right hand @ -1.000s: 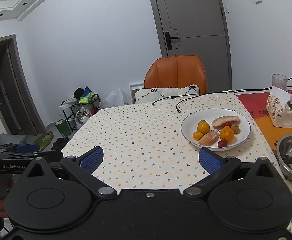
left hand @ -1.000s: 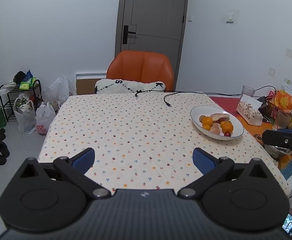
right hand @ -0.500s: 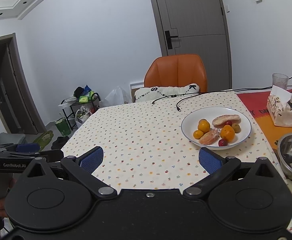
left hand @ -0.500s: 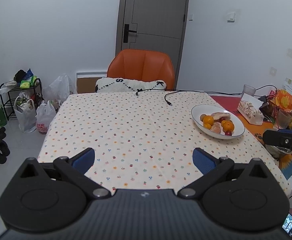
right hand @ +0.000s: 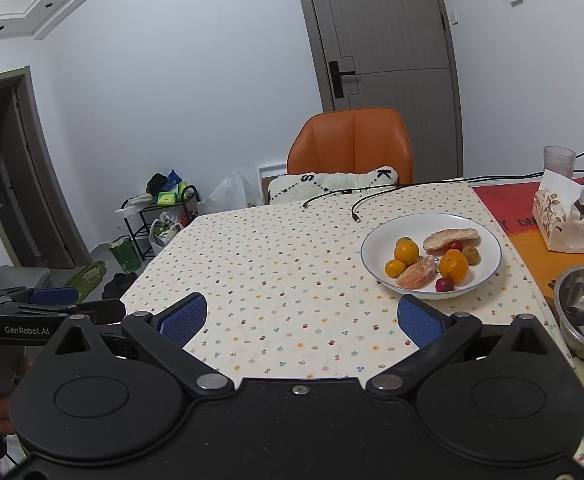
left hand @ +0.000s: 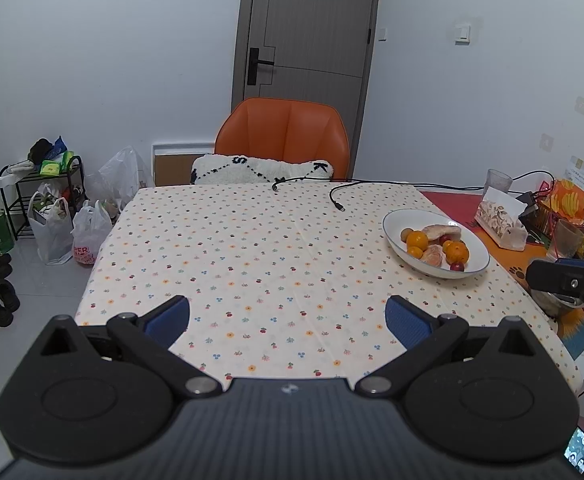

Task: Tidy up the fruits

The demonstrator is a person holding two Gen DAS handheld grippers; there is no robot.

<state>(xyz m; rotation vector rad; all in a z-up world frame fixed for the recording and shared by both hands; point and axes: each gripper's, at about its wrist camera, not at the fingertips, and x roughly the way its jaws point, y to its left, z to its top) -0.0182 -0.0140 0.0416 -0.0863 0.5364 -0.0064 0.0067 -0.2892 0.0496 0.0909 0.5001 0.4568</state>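
Both the left gripper (left hand: 287, 318) and right gripper (right hand: 302, 316) are held wide and empty. The white plate (right hand: 376, 266) of mixed fruit is seen at two o'clock; a round orange (right hand: 454, 265) is probably best approached squarely and closed on gently.

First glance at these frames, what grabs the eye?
The white plate of oranges and other fruit, on the right of the dotted tablecloth. Behind the table, the orange chair against the grey door. Both grippers, left and right, hang open and empty.
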